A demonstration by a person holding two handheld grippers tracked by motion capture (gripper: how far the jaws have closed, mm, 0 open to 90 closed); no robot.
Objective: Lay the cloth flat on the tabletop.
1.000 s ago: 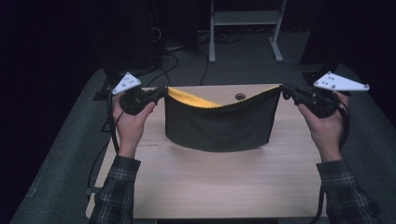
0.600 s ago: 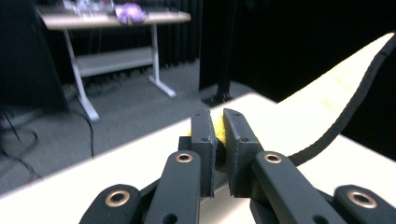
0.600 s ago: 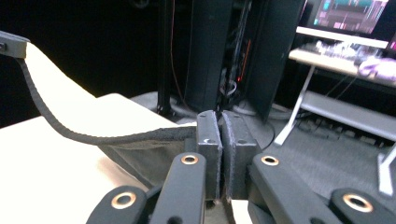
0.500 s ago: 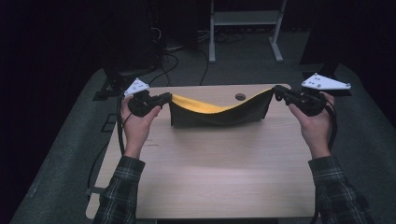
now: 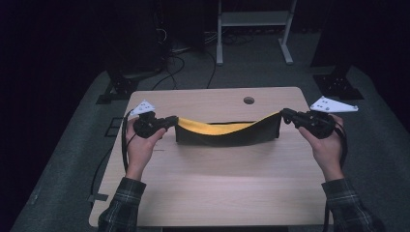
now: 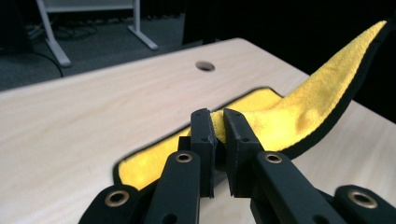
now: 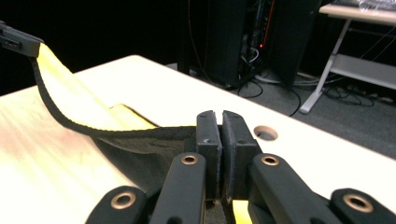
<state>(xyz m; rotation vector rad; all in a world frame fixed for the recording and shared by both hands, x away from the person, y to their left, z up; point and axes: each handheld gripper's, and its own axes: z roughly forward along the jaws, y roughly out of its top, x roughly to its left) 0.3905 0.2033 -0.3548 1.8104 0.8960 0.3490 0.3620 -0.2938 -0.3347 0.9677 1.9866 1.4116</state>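
A cloth (image 5: pixel 227 134), black on one side and yellow on the other, is stretched between my two grippers low over the wooden table (image 5: pixel 217 193). Its lower part lies on the tabletop and its top edge sags in the middle. My left gripper (image 5: pixel 172 120) is shut on the cloth's left corner; the left gripper view has yellow cloth (image 6: pixel 299 112) pinched between the jaws of the left gripper (image 6: pixel 218 116). My right gripper (image 5: pixel 284 114) is shut on the right corner; in the right gripper view, black cloth (image 7: pixel 140 140) runs into the right gripper (image 7: pixel 219 119), whose jaws are pressed together.
A round cable hole (image 5: pixel 249 100) sits near the table's far edge, just behind the cloth. Beyond the table stand a white metal frame (image 5: pixel 254 29), dark equipment with cables (image 5: pixel 179 53) on grey carpet, and a black stand base (image 5: pixel 338 84) at right.
Both hands have come down with the cloth. It hung as a tall curtain a second ago; now its lower part rests on the table and only a low strip stands up.
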